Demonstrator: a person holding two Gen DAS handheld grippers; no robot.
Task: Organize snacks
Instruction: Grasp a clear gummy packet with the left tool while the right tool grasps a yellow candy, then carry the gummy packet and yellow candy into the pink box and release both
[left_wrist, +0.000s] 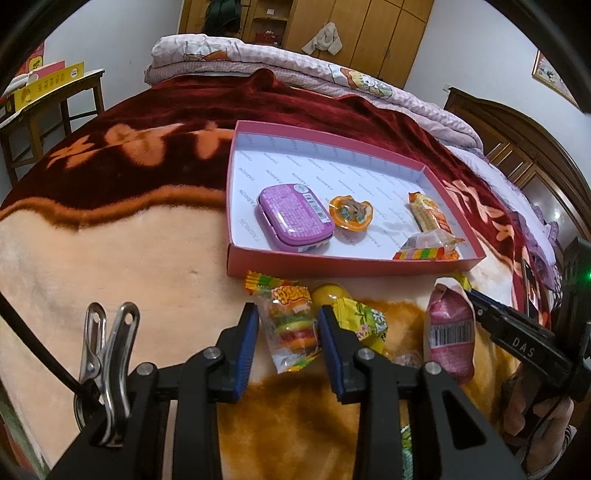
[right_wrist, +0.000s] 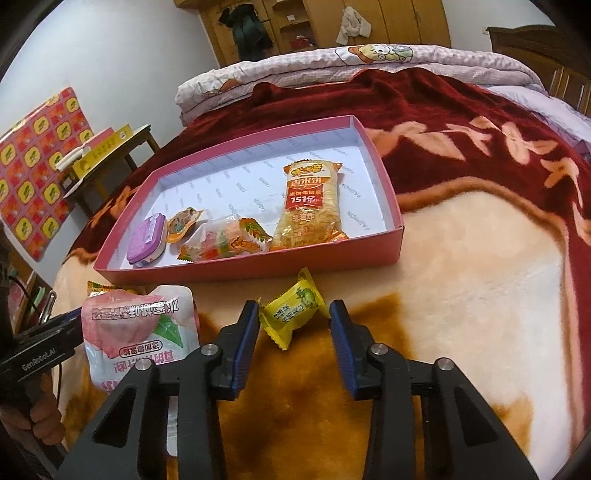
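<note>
On the plush blanket, a clear burger-gummy packet (left_wrist: 293, 332) lies between the blue pads of my left gripper (left_wrist: 288, 328), which is shut on it. A yellow wrapped candy (right_wrist: 293, 314) sits between the pads of my right gripper (right_wrist: 293, 325), its wrapper ends touching both pads. A pink peach pouch (right_wrist: 136, 328) lies between the two grippers. Just beyond stands the pink box (right_wrist: 258, 266), holding a purple tin (left_wrist: 295, 218), an orange jelly cup (left_wrist: 349, 216), a rice-cracker packet (right_wrist: 312, 206) and a gummy packet (right_wrist: 225, 243).
Another yellow candy (left_wrist: 362, 317) and a yellow round sweet (left_wrist: 328, 291) lie beside my left gripper's right finger. A folded quilt (left_wrist: 258, 55) lies at the bed's far end, a wooden side table (left_wrist: 48, 99) stands left, and a headboard (left_wrist: 517, 140) is on the right.
</note>
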